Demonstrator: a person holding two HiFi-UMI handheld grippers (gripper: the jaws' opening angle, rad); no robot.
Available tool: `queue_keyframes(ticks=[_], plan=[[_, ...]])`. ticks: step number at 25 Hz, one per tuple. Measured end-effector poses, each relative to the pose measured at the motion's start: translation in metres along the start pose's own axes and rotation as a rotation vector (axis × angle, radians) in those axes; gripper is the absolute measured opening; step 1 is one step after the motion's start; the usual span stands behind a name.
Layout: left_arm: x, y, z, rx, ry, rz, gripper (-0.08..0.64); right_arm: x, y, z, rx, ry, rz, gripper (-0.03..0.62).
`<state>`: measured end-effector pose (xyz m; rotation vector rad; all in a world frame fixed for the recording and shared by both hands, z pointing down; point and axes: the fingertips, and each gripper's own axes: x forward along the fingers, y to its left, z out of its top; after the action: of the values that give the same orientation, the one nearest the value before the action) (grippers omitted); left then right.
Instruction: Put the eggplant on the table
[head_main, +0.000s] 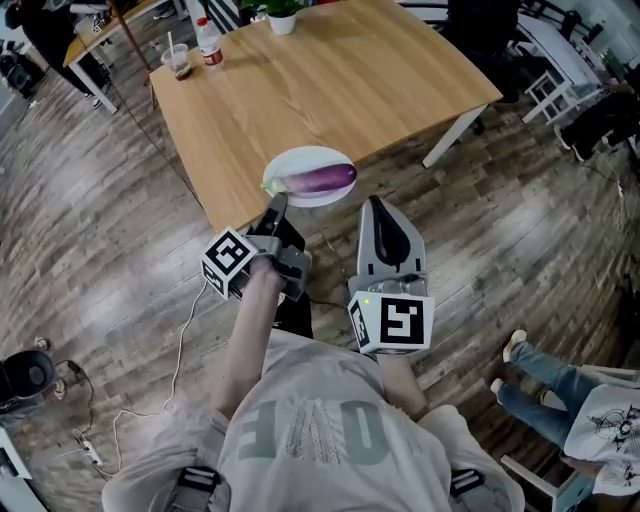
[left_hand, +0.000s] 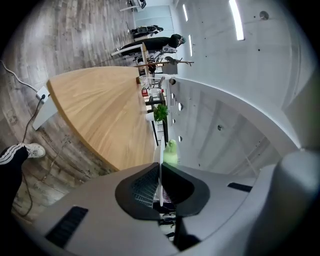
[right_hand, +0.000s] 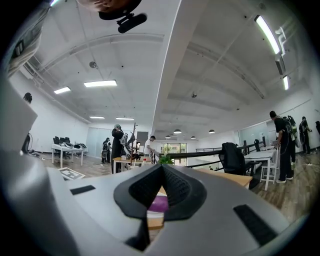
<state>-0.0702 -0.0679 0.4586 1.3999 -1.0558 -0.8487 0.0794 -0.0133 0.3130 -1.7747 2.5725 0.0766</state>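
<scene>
A purple eggplant (head_main: 322, 179) with a green stem lies on a white plate (head_main: 300, 158) at the near edge of the wooden table (head_main: 330, 80). My left gripper (head_main: 277, 207) is shut on the plate's near-left rim. In the left gripper view the thin plate edge (left_hand: 161, 150) runs between the closed pads, with the green stem (left_hand: 171, 151) just past them. I cannot tell whether the plate rests on the table. My right gripper (head_main: 375, 203) hangs shut and empty just short of the plate, to its right. Through its jaws I see the eggplant (right_hand: 160, 204).
At the table's far left corner stand a cup with a straw (head_main: 178, 60) and a bottle (head_main: 209, 42); a potted plant (head_main: 282, 18) is at the far edge. A cable (head_main: 170, 370) trails on the wood floor. A person's legs (head_main: 545, 375) are at the lower right.
</scene>
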Motion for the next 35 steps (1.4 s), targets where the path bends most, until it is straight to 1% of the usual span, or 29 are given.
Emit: queue_keyframes(ticks=[4, 8, 13, 17, 20, 25, 27, 31, 35], plan=[[0.051, -0.013, 0.032, 0.014, 0.013, -0.022, 0.020, 0.059, -0.012, 0.002, -0.014, 0.005, -0.012, 0.017], [0.095, -0.021, 0.057, 0.040, 0.022, -0.033, 0.020, 0.102, -0.020, 0.000, -0.008, 0.025, -0.029, 0.017], [0.170, -0.036, 0.089, 0.049, 0.064, -0.070, 0.020, 0.174, -0.021, 0.006, -0.074, 0.032, 0.019, 0.017], [0.208, -0.047, 0.104, 0.038, 0.068, -0.095, 0.020, 0.210, -0.026, 0.005, -0.093, 0.038, 0.031, 0.017], [0.222, -0.045, 0.109, 0.022, 0.053, -0.077, 0.020, 0.222, -0.033, 0.004, -0.081, 0.053, 0.035, 0.017], [0.234, -0.028, 0.099, -0.013, 0.041, -0.024, 0.020, 0.236, -0.051, 0.001, -0.061, 0.066, 0.059, 0.017], [0.236, -0.021, 0.094, -0.020, 0.041, -0.010, 0.020, 0.240, -0.055, 0.001, -0.068, 0.067, 0.072, 0.017], [0.241, -0.012, 0.095, -0.009, 0.038, 0.006, 0.020, 0.248, -0.055, 0.000, -0.076, 0.065, 0.096, 0.017], [0.245, 0.002, 0.100, -0.041, 0.014, 0.023, 0.020, 0.252, -0.057, -0.002, -0.087, 0.082, 0.104, 0.017]])
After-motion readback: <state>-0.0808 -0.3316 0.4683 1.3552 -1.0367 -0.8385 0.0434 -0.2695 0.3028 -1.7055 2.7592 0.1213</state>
